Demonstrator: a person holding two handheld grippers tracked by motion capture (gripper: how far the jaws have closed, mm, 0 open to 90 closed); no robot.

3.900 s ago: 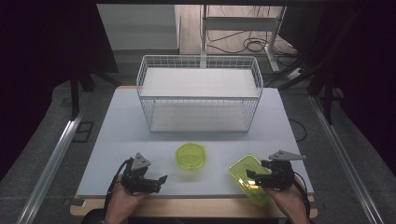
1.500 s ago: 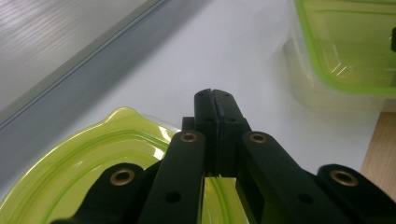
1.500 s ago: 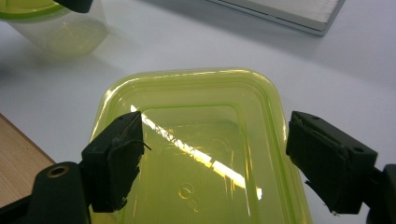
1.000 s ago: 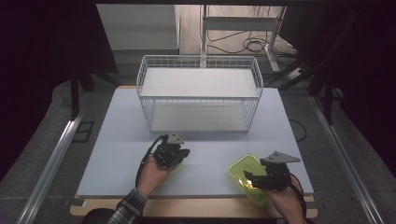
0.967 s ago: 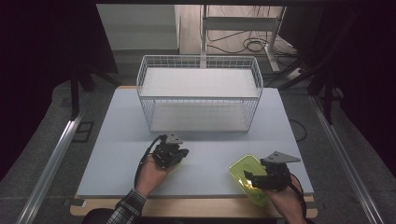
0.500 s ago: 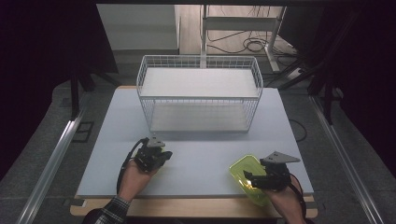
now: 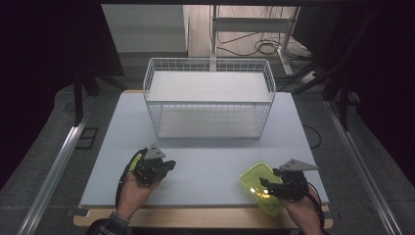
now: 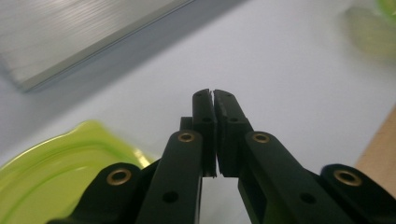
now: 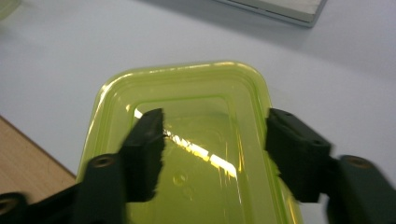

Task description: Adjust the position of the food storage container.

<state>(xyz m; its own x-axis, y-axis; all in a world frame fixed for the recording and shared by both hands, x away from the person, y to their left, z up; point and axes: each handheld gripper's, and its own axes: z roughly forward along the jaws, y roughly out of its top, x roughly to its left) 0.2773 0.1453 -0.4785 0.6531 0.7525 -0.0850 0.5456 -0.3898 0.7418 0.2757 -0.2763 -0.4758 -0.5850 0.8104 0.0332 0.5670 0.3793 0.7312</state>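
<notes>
A small round green bowl (image 8: 56,177) lies under my left gripper (image 8: 214,98), its rim running in beneath the left jaw. The jaws are shut, pads together at the tips. In the high view the left gripper (image 7: 171,165) points right at the front left of the table, and a sliver of the bowl (image 7: 136,159) shows behind it. My right gripper (image 9: 215,140) straddles the right wall of a green rectangular container (image 9: 187,88). One pad is over its inside and one outside, and neither presses. Its jaws have just been closing. The high view puts the right gripper (image 7: 262,185) and the container (image 7: 254,178) at the front right.
A white wire basket (image 7: 208,98) stands at the back middle of the white table (image 7: 210,156); its base (image 8: 70,32) shows in the left gripper view. The wooden front edge (image 7: 205,215) runs close beneath both hands. Metal rails flank the table.
My left gripper has moved left along the table and the green bowl has gone with it, leaving the middle. The right hand and the container have stayed where they were.
</notes>
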